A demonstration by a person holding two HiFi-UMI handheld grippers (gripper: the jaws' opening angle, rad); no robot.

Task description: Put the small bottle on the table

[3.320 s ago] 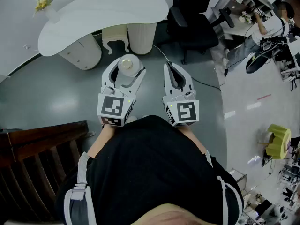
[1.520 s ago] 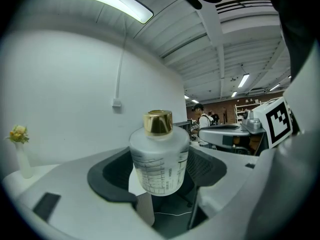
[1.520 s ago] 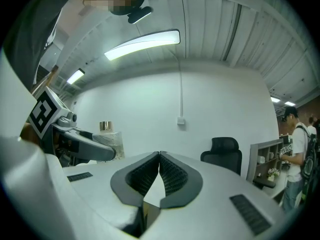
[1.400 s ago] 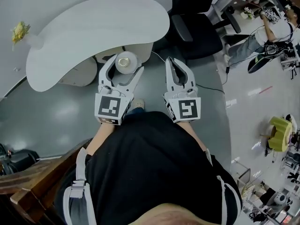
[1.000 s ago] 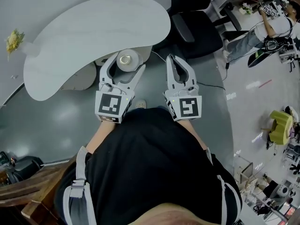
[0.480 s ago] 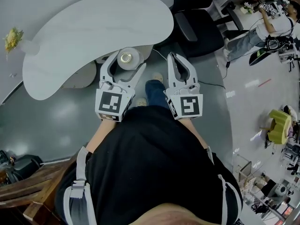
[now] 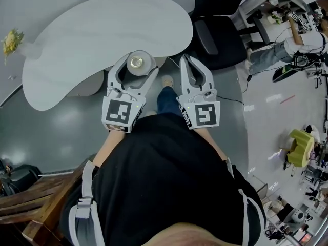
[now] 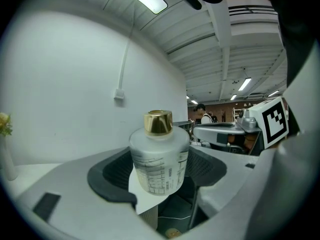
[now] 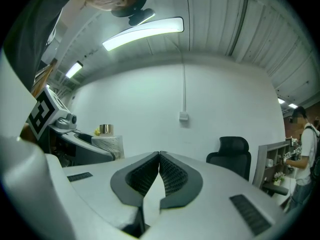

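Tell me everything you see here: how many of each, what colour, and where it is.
small bottle: one, frosted white with a gold cap, upright between the left gripper's jaws
table: one, white, curved, ahead of the person
flowers: one bunch, yellow, at the table's left end
office chair: one, black, right of the table
stool: one, yellow-green, on the floor at far right
wooden furniture: one piece, dark brown, bottom left
left gripper: one, white, closed on the bottle
right gripper: one, white, jaws together, empty
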